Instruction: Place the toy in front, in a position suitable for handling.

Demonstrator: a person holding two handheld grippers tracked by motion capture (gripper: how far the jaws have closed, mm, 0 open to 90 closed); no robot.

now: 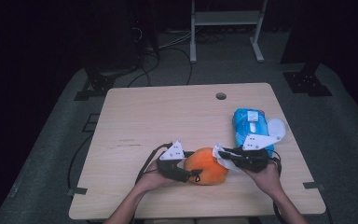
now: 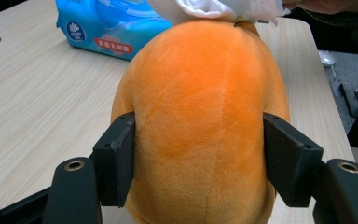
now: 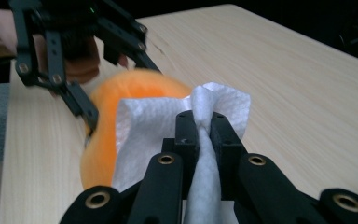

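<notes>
I am clamping the left tongs (image 1: 192, 176) across the orange plush toy (image 1: 208, 166) lying near the desk (image 1: 168, 116) front edge. I am pinching the white wipe (image 3: 168, 126) in the right tongs (image 3: 204, 122), touching the toy's far end; its long axis is running between both tongs.

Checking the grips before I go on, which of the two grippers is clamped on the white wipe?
The right gripper: its jaws pinch the white wipe against the orange plush toy. The left gripper has its jaws on the toy's sides instead.
</notes>
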